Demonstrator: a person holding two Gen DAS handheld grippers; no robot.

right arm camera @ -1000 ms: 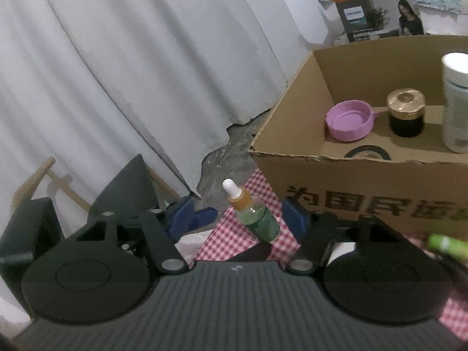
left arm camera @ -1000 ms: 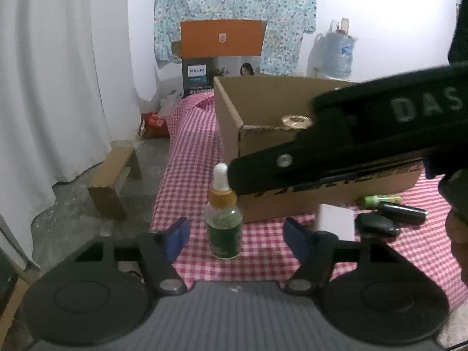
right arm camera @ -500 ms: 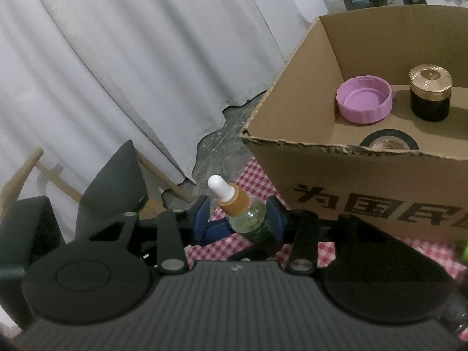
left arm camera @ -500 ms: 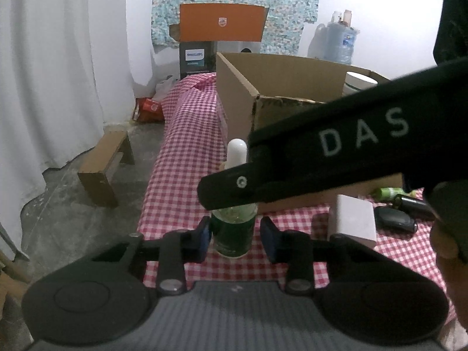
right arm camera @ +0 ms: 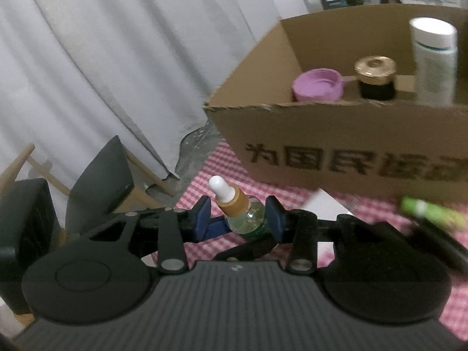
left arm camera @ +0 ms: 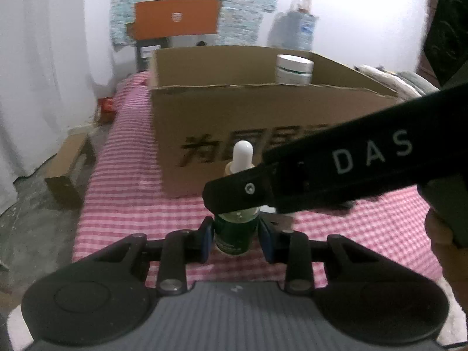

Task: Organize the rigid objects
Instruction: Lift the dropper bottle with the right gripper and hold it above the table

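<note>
Dropper bottle (left arm camera: 236, 234) clamped by both left gripper (left arm camera: 235, 238) and right gripper (right arm camera: 238, 219), unboxed; cardboard box (right arm camera: 336, 134) at one o'clock partly filled.

White curtain (right arm camera: 102, 58) is hanging in folds along the wall, reaching the grey floor (left arm camera: 32, 219). Orange box (left arm camera: 177, 17) is sitting against a blue floral cloth (left arm camera: 248, 5) pinned to the far wall. Large water jug (left arm camera: 295, 33) is standing near the white wall. Small wooden stool (left arm camera: 70, 166) is resting on the floor beside the bench. Dark chair (right arm camera: 96, 181) with wooden legs is standing by the curtain.
</note>
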